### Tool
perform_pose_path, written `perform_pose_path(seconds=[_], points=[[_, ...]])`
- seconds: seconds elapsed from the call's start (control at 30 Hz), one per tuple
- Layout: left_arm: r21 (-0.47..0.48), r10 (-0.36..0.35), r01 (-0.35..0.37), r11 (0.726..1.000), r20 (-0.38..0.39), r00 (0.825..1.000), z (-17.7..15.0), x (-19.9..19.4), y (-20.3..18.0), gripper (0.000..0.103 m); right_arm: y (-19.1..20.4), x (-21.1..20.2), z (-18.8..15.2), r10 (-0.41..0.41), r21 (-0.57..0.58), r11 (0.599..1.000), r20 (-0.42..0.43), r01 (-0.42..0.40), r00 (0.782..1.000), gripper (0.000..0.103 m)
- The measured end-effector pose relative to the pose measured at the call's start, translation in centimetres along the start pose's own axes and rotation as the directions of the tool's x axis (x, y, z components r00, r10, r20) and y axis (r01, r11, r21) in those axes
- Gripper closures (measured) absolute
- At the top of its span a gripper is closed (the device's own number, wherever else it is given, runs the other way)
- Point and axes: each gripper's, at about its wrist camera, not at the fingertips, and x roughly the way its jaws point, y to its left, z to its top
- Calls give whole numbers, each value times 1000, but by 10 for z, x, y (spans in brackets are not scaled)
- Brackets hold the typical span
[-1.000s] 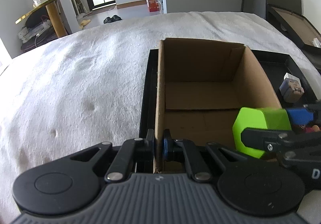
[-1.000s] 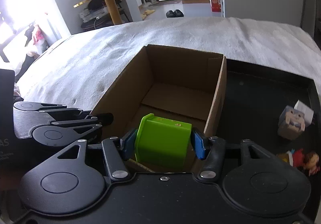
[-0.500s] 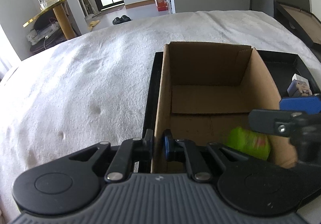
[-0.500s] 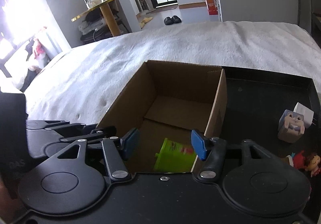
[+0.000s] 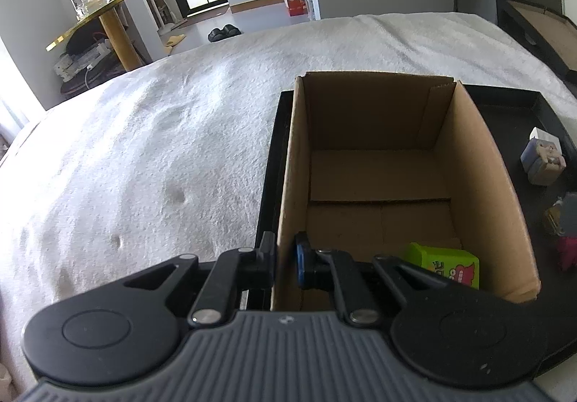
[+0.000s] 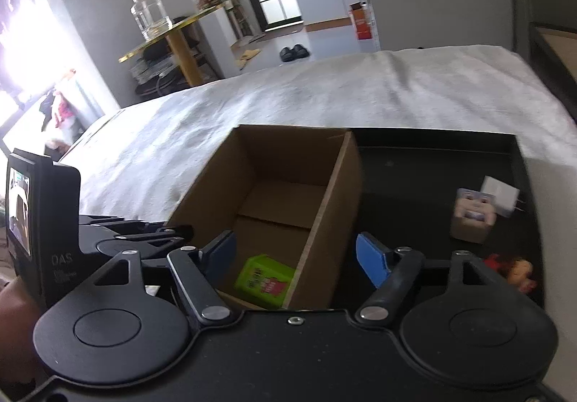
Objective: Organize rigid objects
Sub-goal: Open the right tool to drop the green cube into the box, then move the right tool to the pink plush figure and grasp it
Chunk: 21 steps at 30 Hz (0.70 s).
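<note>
Green block [image 6: 264,281] was clamped in right gripper [image 6: 295,259] a second ago; now it lies on cardboard box [image 5: 479,185] floor, near corner. Right jaws just opened, nothing between, block below them. Left gripper [image 5: 285,263] pinches the box's left wall.

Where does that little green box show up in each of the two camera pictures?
Left wrist view: green box at lower right, on the floor of the cardboard box, near corner.
Right wrist view: green box low and centre, between the open blue pads.
Shared landmark: the block-headed figure on the black tray.
</note>
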Motion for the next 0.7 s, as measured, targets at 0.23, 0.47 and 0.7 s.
perform_pose_path(seconds=[0.23,0.47,0.7], points=[[16,16,-16,1000,-2,1000,1,-1,-5,92,-23,-14,-9,-50,36,998,13,50,999,24],[36,25,-25,999,-4,1000,0,-3,-8,92,-49,-25,-20,-111,67,992,6,110,994,24],[44,33,-33,999,-4,999,1,-4,-11,92,-69,-36,-33,-164,70,984,11,163,986,19]])
